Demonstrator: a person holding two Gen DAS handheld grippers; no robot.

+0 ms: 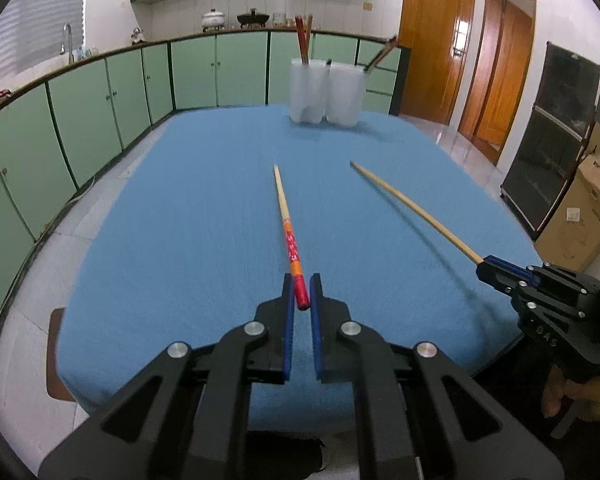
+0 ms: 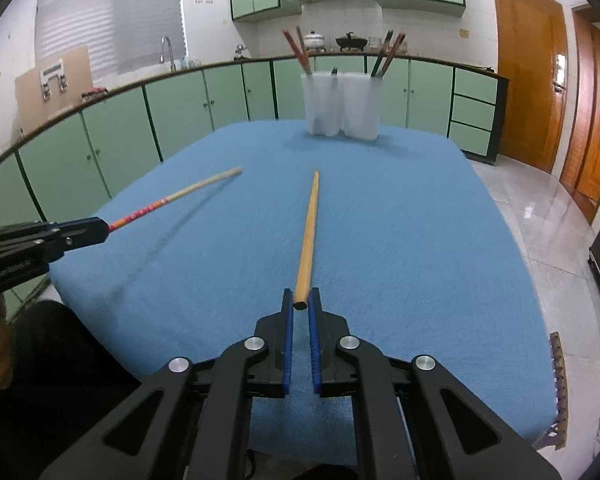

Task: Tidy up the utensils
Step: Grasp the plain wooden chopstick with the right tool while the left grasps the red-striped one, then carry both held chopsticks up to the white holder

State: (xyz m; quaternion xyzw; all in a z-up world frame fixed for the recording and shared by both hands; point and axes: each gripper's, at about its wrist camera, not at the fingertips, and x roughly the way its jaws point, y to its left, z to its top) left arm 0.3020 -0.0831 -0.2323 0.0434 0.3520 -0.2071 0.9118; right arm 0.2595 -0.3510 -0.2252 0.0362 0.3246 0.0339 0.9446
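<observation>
The left gripper [image 1: 301, 292] is clamping the red-patterned chopstick [image 1: 285, 222] by its thick end, the tip pointing ahead over the blue cloth [image 1: 180, 220]. The right gripper [image 2: 301, 300] is pinching the plain wooden chopstick [image 2: 309, 232] likewise. Two white holders [image 2: 340, 104] are standing well ahead of both grippers, chopsticks already inside.
</observation>
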